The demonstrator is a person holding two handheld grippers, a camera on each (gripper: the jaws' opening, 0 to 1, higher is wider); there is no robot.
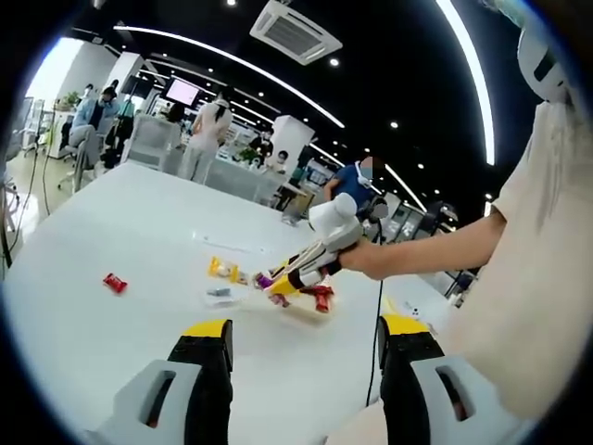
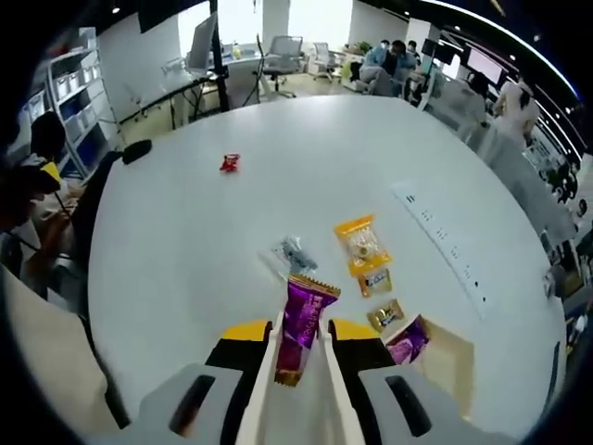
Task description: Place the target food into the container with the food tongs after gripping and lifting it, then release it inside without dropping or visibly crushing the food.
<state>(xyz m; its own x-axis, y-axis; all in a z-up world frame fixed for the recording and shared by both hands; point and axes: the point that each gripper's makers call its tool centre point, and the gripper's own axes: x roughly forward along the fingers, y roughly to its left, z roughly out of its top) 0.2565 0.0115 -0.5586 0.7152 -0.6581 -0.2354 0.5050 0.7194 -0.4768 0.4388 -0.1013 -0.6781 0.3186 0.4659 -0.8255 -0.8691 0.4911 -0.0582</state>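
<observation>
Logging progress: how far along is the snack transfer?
Done: one purple packet already lies in the shallow tan container. In hand: the right gripper holds tongs clamping a purple foil-wrapped snack above the white table. Left: carry it over the container and release. The left gripper is open, idle.

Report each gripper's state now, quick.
Left gripper: open, jaws spread wide, nothing between them.
Right gripper: shut on the food tongs, which pinch a purple snack packet above the white table.
</observation>
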